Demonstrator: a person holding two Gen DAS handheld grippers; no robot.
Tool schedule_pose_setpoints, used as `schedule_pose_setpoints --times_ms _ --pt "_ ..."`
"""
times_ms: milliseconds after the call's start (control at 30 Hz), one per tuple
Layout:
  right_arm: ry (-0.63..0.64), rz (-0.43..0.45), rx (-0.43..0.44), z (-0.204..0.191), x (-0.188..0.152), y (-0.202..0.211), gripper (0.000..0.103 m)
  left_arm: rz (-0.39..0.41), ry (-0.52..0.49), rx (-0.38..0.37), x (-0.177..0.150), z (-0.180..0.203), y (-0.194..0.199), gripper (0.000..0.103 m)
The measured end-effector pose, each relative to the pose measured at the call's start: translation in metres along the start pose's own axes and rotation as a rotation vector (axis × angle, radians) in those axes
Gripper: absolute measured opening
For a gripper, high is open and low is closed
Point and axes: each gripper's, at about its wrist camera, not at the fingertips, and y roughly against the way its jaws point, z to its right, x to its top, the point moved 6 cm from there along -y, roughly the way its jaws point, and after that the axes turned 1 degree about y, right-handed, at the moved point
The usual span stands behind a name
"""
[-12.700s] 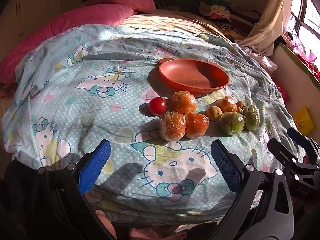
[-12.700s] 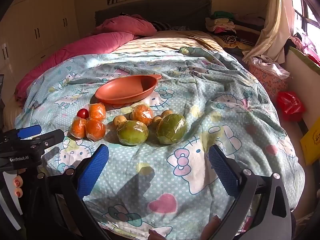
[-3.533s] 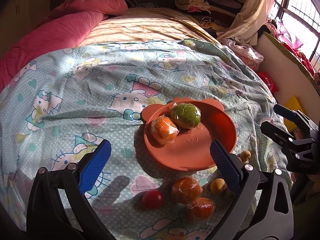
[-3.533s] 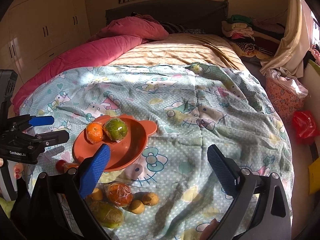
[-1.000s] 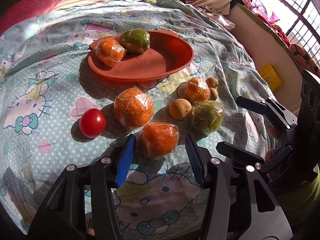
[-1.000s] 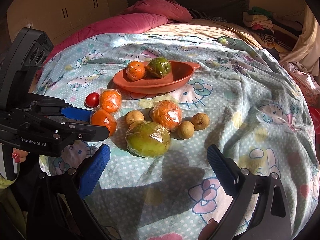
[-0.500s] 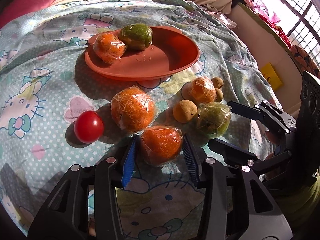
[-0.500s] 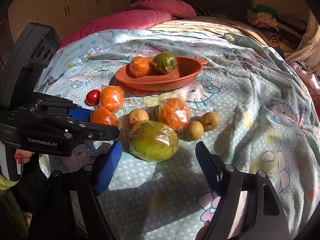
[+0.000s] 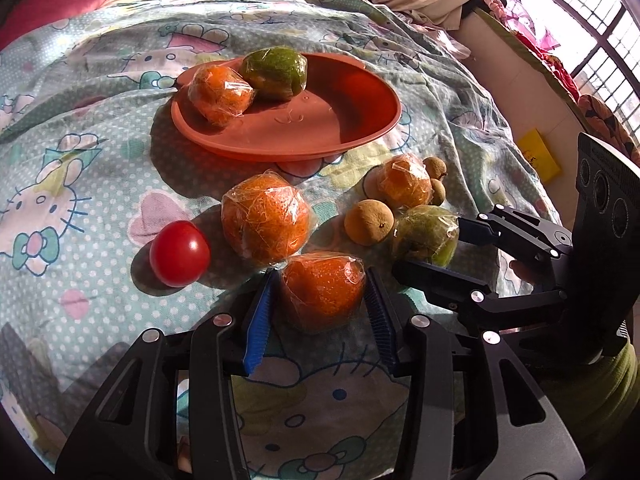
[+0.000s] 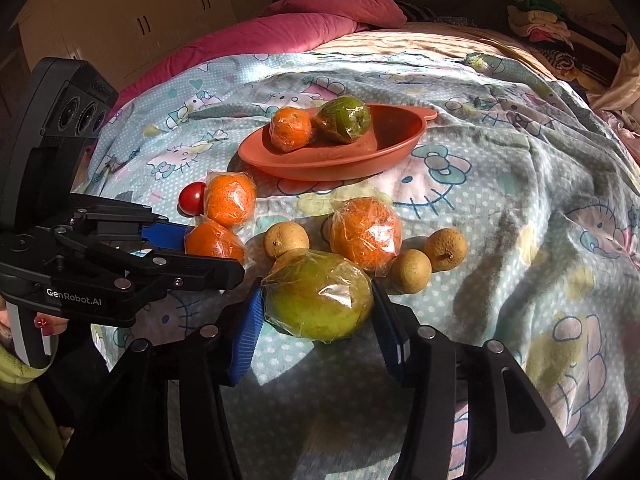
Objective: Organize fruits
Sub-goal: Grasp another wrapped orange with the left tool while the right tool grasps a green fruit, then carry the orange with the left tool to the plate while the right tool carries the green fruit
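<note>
Here the left gripper (image 9: 320, 308) was clamped on a plastic-wrapped orange fruit (image 9: 322, 294) lying on the cartoon-print blue bedsheet (image 9: 80, 168), below the shallow terracotta plastic dish (image 9: 340, 112). The right gripper (image 10: 318, 320) had just been closing, its blue pads (image 10: 246, 328) meeting a wrapped green fruit (image 10: 318, 300).

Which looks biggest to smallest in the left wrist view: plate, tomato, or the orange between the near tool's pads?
1. Plate
2. Orange, though nearness to the camera enlarges it
3. Tomato
</note>
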Motion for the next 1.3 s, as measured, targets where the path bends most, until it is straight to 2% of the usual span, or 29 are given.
schedule_pose_setpoints --times_ms 133,600,967,1300 --pt "-0.015 0.009 0.017 0.002 0.0 0.006 0.049 0.0 -0.001 0.004 0.001 0.0 -0.001 0.036" --pt "-0.082 0.06 -0.011 0.024 0.0 0.034 0.049 0.011 -0.008 0.039 0.001 0.004 -0.004 0.033" --pt "-0.104 0.099 -0.027 0.035 0.006 0.049 0.049 0.022 -0.012 0.002 0.0 0.014 0.009 0.032" --pt "-0.095 0.125 -0.038 0.038 0.016 0.06 0.049 0.064 -0.015 -0.008 0.008 0.019 0.032 0.032"
